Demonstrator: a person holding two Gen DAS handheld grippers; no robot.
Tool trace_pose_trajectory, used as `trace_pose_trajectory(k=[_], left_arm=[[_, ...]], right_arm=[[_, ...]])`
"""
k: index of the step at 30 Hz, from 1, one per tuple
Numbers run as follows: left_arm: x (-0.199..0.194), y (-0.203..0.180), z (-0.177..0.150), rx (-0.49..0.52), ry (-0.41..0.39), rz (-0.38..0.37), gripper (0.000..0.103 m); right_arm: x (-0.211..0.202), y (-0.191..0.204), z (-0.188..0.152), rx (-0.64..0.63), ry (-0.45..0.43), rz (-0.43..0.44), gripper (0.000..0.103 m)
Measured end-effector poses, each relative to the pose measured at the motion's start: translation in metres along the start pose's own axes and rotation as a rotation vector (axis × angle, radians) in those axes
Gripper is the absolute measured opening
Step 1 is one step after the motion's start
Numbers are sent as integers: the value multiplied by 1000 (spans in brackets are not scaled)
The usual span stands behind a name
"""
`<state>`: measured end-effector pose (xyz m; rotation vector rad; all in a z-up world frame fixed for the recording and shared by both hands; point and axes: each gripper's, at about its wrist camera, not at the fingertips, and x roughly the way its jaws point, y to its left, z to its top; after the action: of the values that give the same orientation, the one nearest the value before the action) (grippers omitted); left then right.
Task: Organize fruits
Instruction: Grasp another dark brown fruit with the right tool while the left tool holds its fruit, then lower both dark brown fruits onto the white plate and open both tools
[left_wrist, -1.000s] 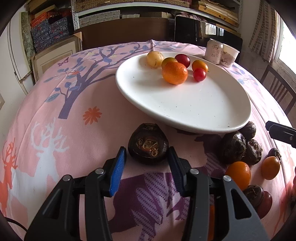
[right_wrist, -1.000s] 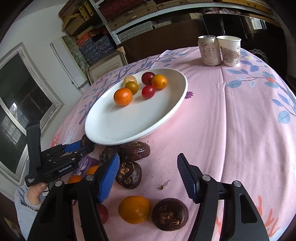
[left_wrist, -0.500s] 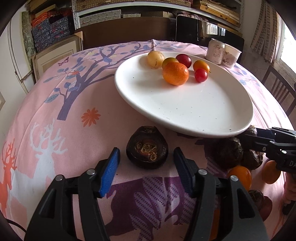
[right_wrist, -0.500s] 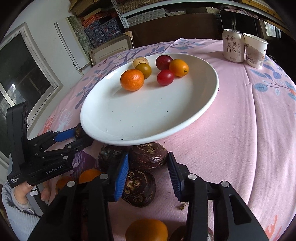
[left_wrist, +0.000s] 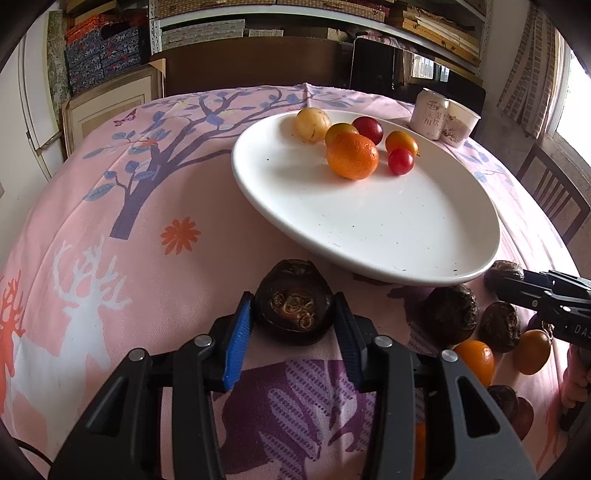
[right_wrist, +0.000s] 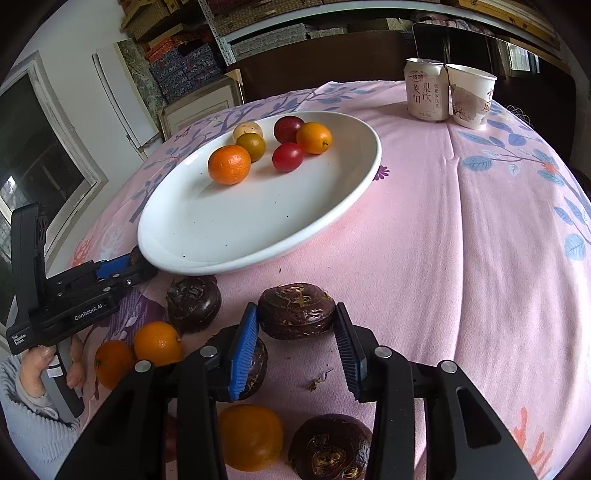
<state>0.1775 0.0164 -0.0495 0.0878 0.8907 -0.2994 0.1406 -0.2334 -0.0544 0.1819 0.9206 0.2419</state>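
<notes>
A white oval plate (left_wrist: 369, 229) (right_wrist: 229, 229) on the pink cloth holds an orange (left_wrist: 352, 156), a yellow fruit, and small red and orange fruits. My left gripper (left_wrist: 293, 325) has its jaws around a dark water chestnut (left_wrist: 293, 310) just before the plate's near rim, pads at its sides. My right gripper (right_wrist: 295, 332) has its jaws around another dark water chestnut (right_wrist: 297, 310) on the cloth. More water chestnuts (right_wrist: 194, 302) and small oranges (right_wrist: 157, 343) lie beside it.
A drink can (right_wrist: 424, 90) and a paper cup (right_wrist: 471, 96) stand at the far side of the table. A chair (left_wrist: 550, 192) is at the right. Shelves and boxes line the back wall. The left gripper's body (right_wrist: 70, 295) lies left of the fruit pile.
My left gripper opened wider, then narrowed around the water chestnut. My right gripper moved forward to the plate's edge and narrowed around a water chestnut.
</notes>
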Motion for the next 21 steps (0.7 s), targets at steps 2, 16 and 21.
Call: trace_pose_trajectory(k=[2,16,21], left_arm=[[-2,1,-3,-4,-1,-2,42],[-72,-11,-14,-20,-170,-9,42],[-64,-26,34,8,-184,-6,42]], right_arm=[[0,0,0,1,-1,1,42],[-77,-33,-26,144,-221,16,42],[-83,-18,23,107,-258,30,42]])
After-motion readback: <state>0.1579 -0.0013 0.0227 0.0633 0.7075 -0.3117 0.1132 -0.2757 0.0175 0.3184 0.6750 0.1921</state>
